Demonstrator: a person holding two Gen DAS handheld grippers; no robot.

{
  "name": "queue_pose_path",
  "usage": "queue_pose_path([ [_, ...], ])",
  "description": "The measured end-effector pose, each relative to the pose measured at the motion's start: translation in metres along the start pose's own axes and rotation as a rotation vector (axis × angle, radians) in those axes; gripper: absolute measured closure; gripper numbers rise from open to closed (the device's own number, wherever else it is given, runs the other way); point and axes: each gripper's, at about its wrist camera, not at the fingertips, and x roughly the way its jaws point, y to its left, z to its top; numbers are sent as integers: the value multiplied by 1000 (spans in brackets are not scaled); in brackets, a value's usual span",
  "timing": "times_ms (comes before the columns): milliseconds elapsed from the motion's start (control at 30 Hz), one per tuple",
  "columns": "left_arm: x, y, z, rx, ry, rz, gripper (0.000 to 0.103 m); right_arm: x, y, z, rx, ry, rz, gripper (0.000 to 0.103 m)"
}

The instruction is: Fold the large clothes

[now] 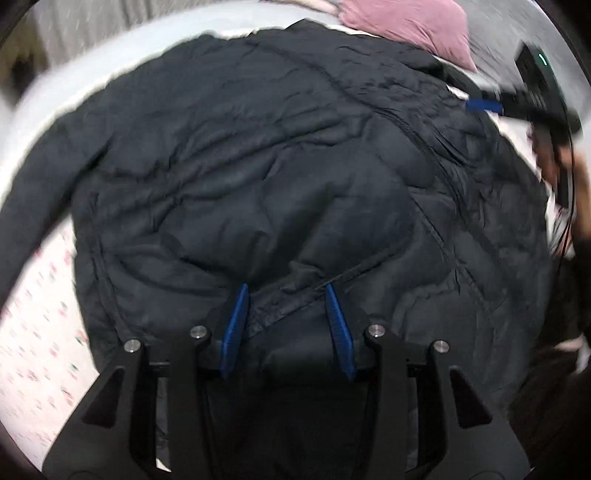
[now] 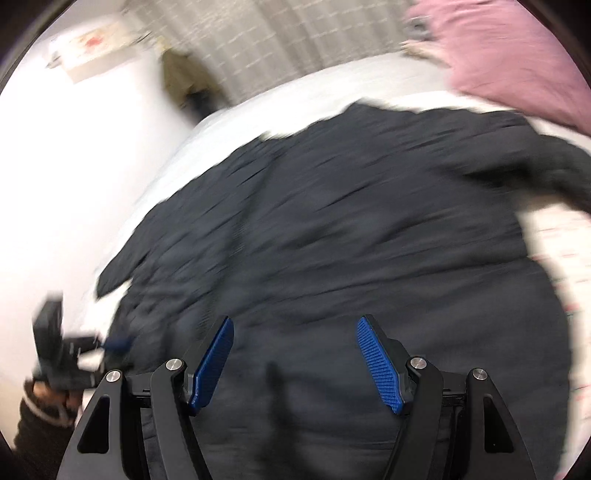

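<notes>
We see a dark navy quilted jacket (image 1: 280, 177) ahead of our jaws, whose pads are bright blue on black arms. Beyond it the bed sheet (image 1: 40, 332) is white with small pink and green prints, and the pillow (image 2: 517, 51) is dusty pink.

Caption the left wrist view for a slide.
Left gripper open above a dark padded jacket spread on a bed, pink pillow behind.

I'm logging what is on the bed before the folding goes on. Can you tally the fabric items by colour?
Dark navy: 1, the padded jacket
Pink: 1, the pillow
White with a small print: 1, the bed sheet
Total: 3
</notes>
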Motion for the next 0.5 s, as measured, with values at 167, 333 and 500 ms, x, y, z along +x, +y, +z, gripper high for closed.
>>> queue_pose_path([
  [167,-27,-3,40,-64,-77,39,35,-47,-123,29,155,-63,-225,28],
  [333,-28,-14,103,-83,-220,136,22,-106,-269,58,442,-206,-492,28],
  [500,20,-13,144,-178,-263,110,22,-110,-383,63,691,-230,-541,28],
])
